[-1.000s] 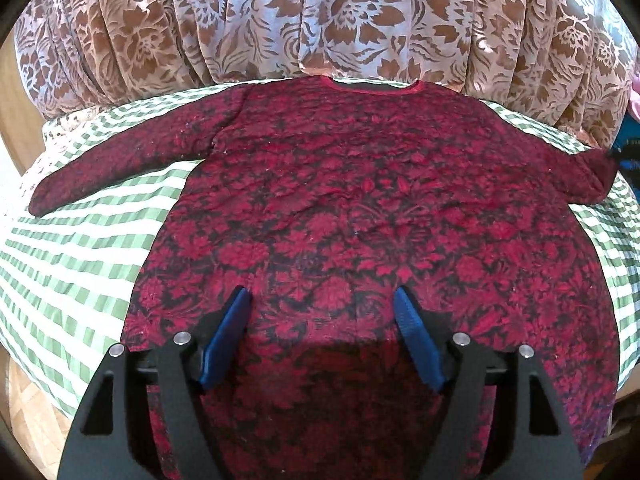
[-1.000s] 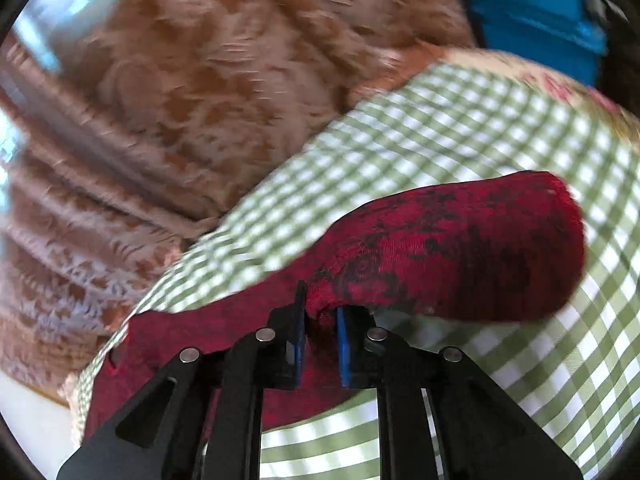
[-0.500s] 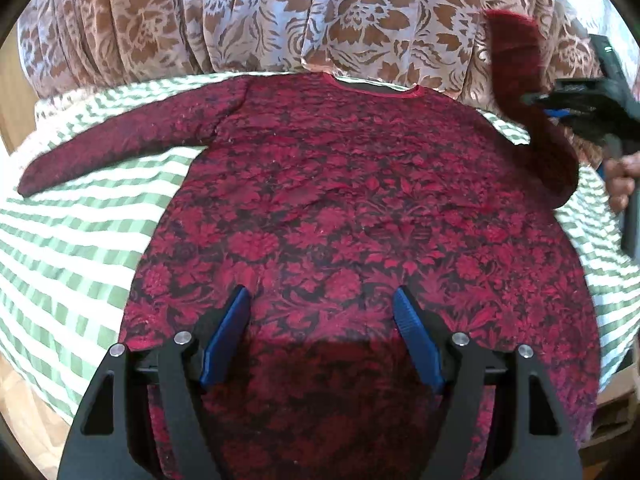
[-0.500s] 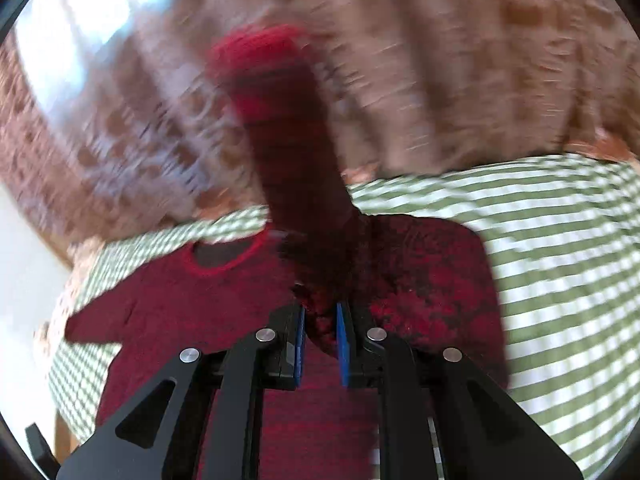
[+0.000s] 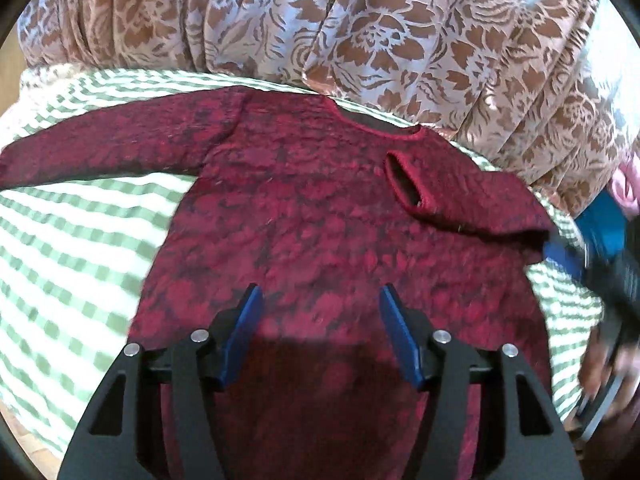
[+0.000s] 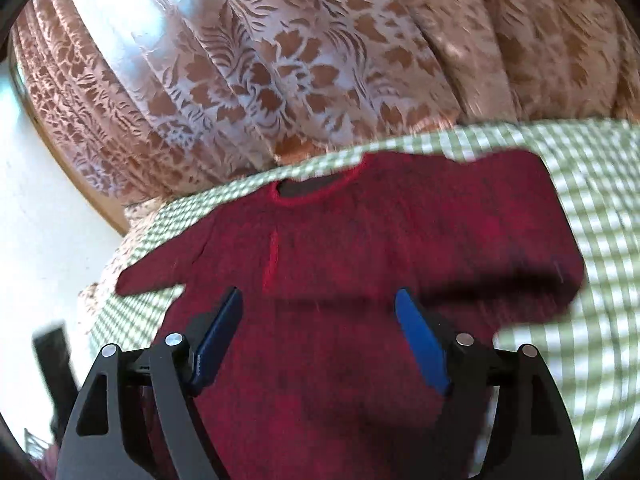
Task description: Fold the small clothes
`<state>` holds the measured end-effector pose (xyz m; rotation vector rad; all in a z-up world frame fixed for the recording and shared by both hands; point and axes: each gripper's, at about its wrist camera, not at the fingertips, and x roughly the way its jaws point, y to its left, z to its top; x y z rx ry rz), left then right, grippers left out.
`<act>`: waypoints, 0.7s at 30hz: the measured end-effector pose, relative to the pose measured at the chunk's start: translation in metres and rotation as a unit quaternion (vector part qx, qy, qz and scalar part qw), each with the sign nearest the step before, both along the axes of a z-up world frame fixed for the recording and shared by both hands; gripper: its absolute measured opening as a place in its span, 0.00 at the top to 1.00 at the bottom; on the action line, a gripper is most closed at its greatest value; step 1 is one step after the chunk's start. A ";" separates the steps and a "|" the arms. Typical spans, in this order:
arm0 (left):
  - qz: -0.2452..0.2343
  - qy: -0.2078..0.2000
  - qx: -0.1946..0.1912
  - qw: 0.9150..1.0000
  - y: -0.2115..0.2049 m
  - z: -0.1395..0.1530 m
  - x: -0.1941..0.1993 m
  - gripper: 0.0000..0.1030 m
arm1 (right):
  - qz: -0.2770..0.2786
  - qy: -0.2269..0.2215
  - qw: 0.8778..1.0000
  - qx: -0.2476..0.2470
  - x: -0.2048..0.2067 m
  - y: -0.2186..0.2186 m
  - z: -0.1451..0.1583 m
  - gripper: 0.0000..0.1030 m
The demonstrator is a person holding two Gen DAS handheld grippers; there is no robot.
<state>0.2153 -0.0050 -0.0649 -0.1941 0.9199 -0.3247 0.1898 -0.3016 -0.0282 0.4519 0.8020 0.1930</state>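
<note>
Our right hand-held gripper (image 6: 318,336) has let go, fingers apart, leaving the right sleeve (image 5: 460,196) folded across the red top (image 5: 320,240). Our left hand-held gripper (image 5: 320,334) hovers apart and empty; the left sleeve (image 5: 120,148) comes next.

The left tool (image 5: 320,336) has a matte black frame with two angular arms, each pierced by a triangular cut-out, and four round silver screw heads sit along its top edge. Its two fingers (image 5: 242,336) are flat, slim slabs faced in bright blue, tapering toward their tips. The right tool (image 6: 320,340) is built the same way: black arms with triangular openings, four silver screws, and blue-faced fingers (image 6: 420,344), the left one looking darker in shade. In the left wrist view the right tool shows only as a blurred black and blue shape, with a blurred patch of the person's bare skin (image 5: 600,364) beside it.
</note>
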 end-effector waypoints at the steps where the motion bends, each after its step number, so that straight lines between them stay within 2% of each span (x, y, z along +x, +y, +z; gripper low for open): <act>1: -0.002 0.005 -0.012 1.000 -0.003 -0.001 0.007 0.42 | -0.001 0.007 1.000 -0.005 -0.013 -0.003 -0.007 0.24; 8: -0.021 0.049 -0.076 0.996 -0.049 -0.008 0.061 0.32 | -0.048 0.044 0.998 0.024 -0.057 -0.037 -0.044 0.24; 13: -0.023 0.084 -0.107 0.990 -0.084 -0.026 0.096 0.33 | -0.092 0.040 0.994 0.032 -0.062 -0.062 -0.048 0.24; 14: -0.017 0.089 -0.105 0.990 -0.089 -0.031 0.101 0.38 | -0.099 0.040 0.994 0.034 -0.062 -0.068 -0.049 0.24; 15: -0.015 0.089 -0.101 0.991 -0.091 -0.034 0.104 0.63 | -0.107 0.041 0.993 0.037 -0.062 -0.074 -0.049 0.24; 16: -0.019 0.089 -0.094 0.991 -0.095 -0.037 0.107 0.79 | -0.114 0.042 0.992 0.040 -0.062 -0.080 -0.050 0.24; 17: -0.025 0.091 -0.088 0.992 -0.099 -0.038 0.110 0.88 | -0.121 0.043 0.991 0.042 -0.062 -0.084 -0.050 0.24; 18: -0.021 0.082 -0.086 0.993 -0.100 -0.035 0.111 0.92 | -0.128 0.045 0.990 0.043 -0.061 -0.089 -0.051 0.24; 21: -0.017 0.043 -0.089 0.995 -0.087 -0.013 0.110 0.93 | -0.149 0.047 0.987 0.049 -0.064 -0.101 -0.053 0.24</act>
